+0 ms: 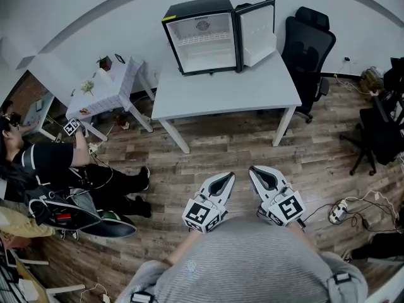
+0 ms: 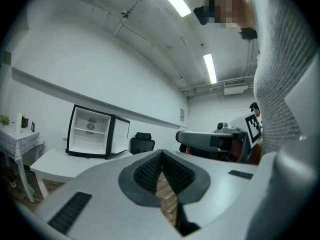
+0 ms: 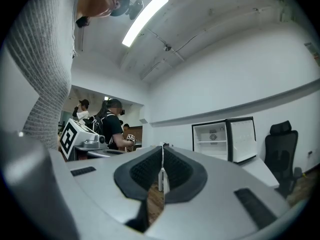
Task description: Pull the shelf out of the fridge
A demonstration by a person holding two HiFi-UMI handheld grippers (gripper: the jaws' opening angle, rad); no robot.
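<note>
One boxy black fridge (image 1: 203, 35), one thin white shelf (image 1: 203, 41), smooth white table (image 1: 227, 93); left gripper (image 1: 226, 178) and right gripper (image 1: 257, 172) pressed together, empty.

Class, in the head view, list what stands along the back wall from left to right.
Small side table with white cloth → black mini fridge with white interior → its open door → black office chair.

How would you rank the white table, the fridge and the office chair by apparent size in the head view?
Largest: white table. Then fridge, then office chair, though those two are fairly close.
</note>
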